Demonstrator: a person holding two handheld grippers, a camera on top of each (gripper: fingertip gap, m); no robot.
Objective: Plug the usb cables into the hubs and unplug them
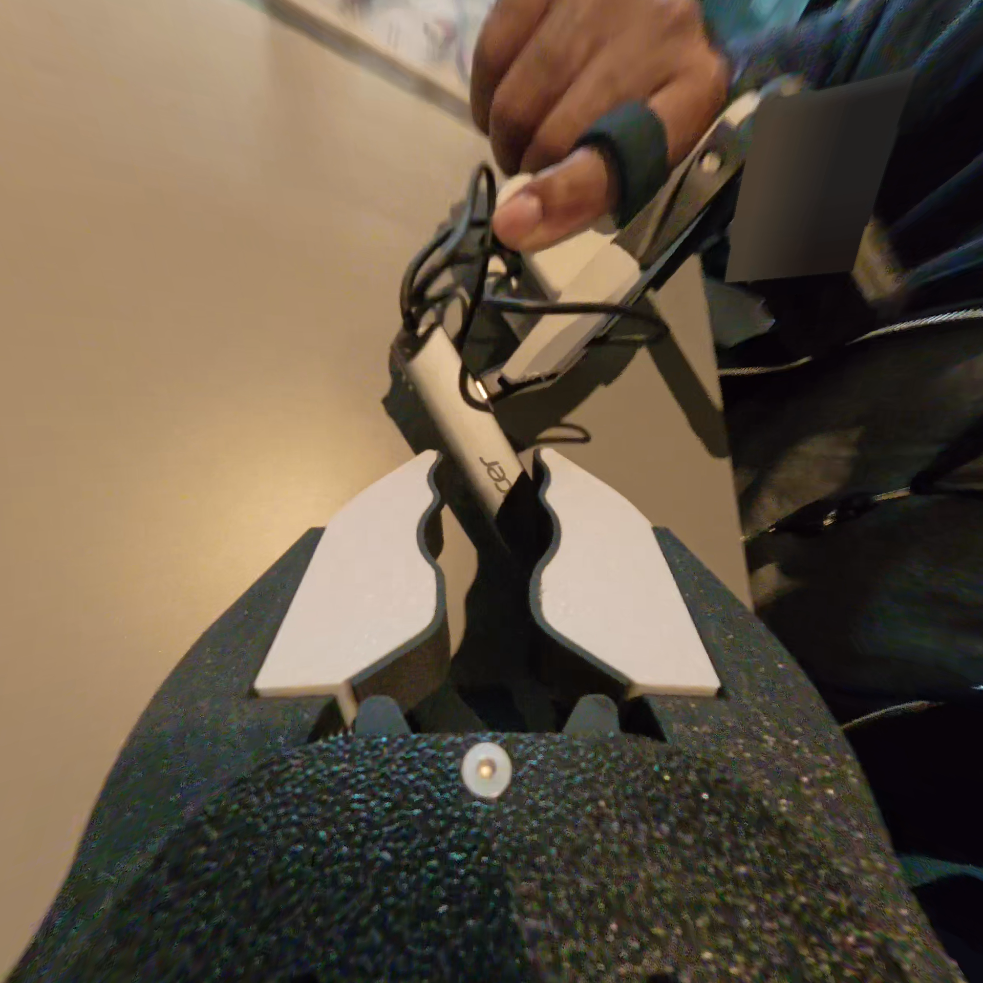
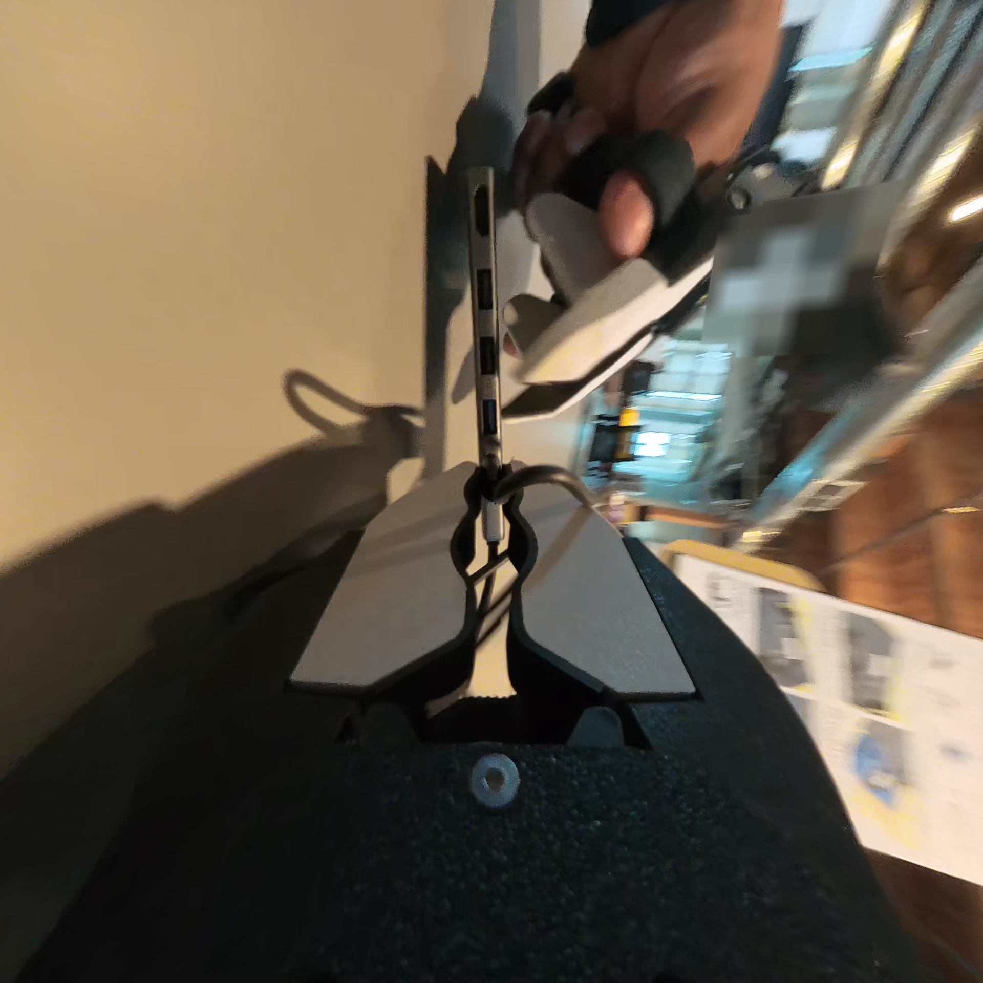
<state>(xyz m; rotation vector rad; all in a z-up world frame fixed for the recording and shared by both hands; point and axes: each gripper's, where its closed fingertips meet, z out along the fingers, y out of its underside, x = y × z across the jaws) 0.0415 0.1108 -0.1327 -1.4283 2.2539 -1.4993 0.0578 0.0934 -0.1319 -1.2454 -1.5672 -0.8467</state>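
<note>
Hub (image 1: 461, 425): slim silver bar, held in the air over the beige table (image 1: 186, 319), pinched by its near end between the left gripper (image 1: 486, 478) fingers (image 1: 372, 574). Left jaws are clamped on that end; the bar runs up and away from them, tilted left. Thin black cable (image 1: 468, 266) loops in a tangle off the hub's far end, with a small metal connector (image 1: 481, 391) hanging beside the bar. Further right in the left wrist view, the right gripper (image 1: 574, 298) comes in from above, with the person's hand (image 1: 585, 106) on its handle and a black strap over one finger.

Right wrist view, much of it motion-blurred: the hub (image 2: 485, 319) stands nearly upright, edge-on, with a row of ports facing the camera. The right gripper (image 2: 492, 510) has its fingers (image 2: 409, 585) closed on a small silver plug (image 2: 493, 518) that sits at the hub's lower end. Whether the plug is seated in a port or only touching is not readable. Its cable (image 2: 548, 476) arcs off to the right over the finger. Right of the hub, the left gripper (image 2: 532, 330) holds it from the side, with the person's other hand (image 2: 665, 106) on top. Blurred printed sheet (image 2: 824, 691) lies at the far right.
</note>
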